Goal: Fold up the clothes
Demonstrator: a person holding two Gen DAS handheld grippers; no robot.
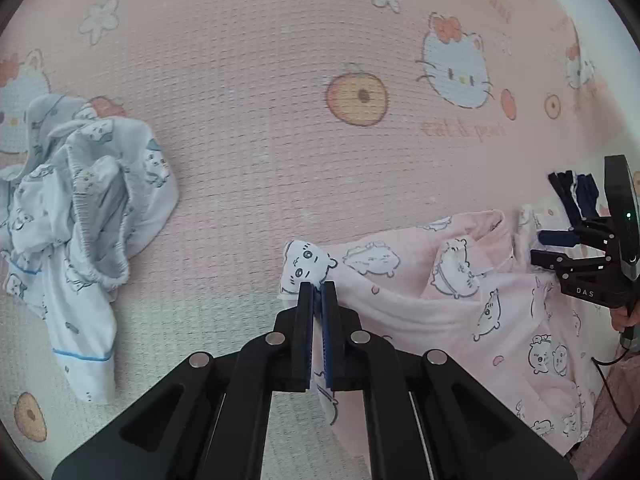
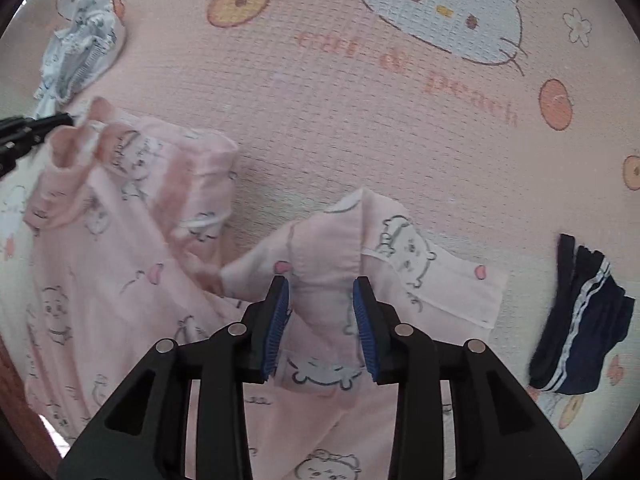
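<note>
Meanwhile, the left gripper (image 1: 318, 286) pinches a corner of the soft, limp pink cartoon-print cotton pyjama top (image 2: 120, 280) on the pink mat (image 1: 260, 120); the right gripper (image 2: 322, 300) clamps bunched fabric, best held at hems.

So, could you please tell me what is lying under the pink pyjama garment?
Around the pink pyjama garment only the pink cartoon-print mat shows, so it seems to rest on that. Anything beneath the fabric itself is covered.
</note>
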